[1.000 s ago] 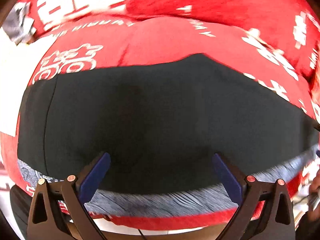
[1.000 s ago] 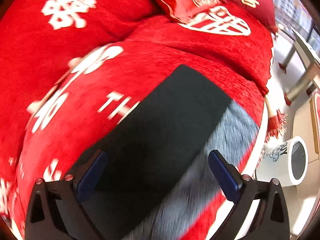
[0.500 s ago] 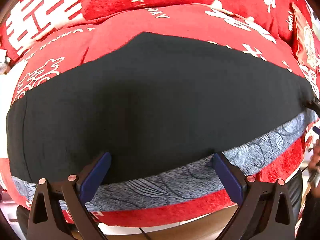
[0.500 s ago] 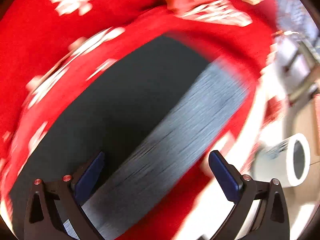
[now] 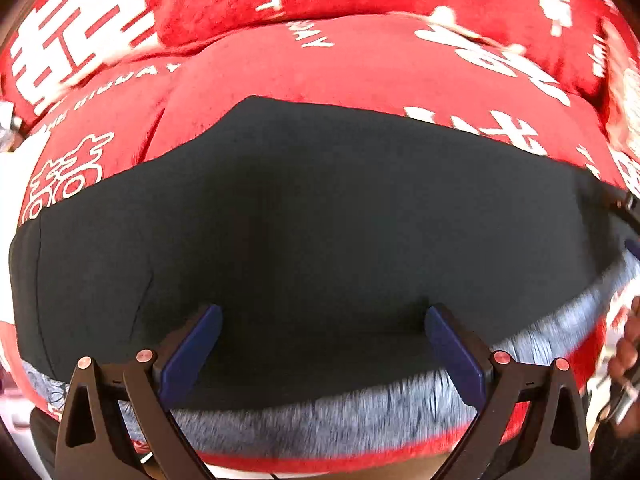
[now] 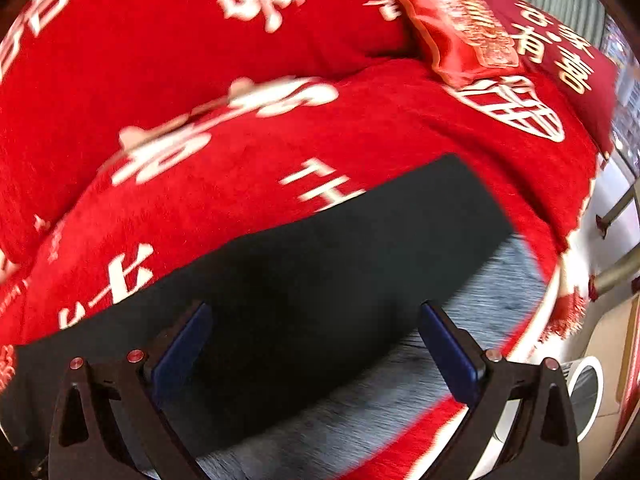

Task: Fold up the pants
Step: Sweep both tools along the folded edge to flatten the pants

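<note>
Both grippers, left (image 5: pixel 320 344) and right (image 6: pixel 312 340), are hovering with fingers spread wide and empty over black pants (image 5: pixel 320 220) lying on the red bed (image 5: pixel 360 60).

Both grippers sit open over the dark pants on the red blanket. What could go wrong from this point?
1. The pants lie flat on a plush red blanket; the left gripper or right gripper may pinch blanket too.
2. A patterned grey layer lines the near edge; open jaws could catch only one layer.

A home bedroom is showing: a red blanket (image 6: pixel 240 184) is covering the bed, with red embroidered pillows (image 6: pixel 472 36) lying upper right.
</note>
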Demonstrator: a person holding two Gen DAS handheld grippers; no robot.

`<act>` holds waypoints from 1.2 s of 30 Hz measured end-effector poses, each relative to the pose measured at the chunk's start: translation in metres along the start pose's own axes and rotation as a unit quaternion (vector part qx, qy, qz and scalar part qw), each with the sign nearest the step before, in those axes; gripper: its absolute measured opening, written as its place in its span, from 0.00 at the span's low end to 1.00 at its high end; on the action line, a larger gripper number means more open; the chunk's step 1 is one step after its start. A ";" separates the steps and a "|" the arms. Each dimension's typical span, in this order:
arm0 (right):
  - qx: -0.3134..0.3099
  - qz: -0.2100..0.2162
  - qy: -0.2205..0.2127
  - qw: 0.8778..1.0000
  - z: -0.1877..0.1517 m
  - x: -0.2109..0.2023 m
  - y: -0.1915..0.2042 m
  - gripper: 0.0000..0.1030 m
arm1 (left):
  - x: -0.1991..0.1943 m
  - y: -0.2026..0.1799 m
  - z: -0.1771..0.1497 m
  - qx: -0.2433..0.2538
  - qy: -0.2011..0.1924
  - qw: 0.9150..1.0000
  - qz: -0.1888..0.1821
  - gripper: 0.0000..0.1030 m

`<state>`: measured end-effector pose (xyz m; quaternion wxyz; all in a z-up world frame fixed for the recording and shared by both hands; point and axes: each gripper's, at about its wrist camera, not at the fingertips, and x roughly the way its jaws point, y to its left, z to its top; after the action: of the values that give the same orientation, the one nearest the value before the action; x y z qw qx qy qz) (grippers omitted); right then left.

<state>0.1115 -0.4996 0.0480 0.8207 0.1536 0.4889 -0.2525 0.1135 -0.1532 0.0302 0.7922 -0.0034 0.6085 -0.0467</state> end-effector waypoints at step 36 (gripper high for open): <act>-0.192 0.074 0.028 0.978 -0.091 -0.029 0.070 1.00 | -0.011 0.123 -0.041 -0.076 -0.022 0.997 0.021 0.99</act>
<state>0.0733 -0.3885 0.0308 0.8375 0.0362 0.5381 -0.0879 0.0800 -0.0275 0.0227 0.8036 -0.0515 0.5927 0.0168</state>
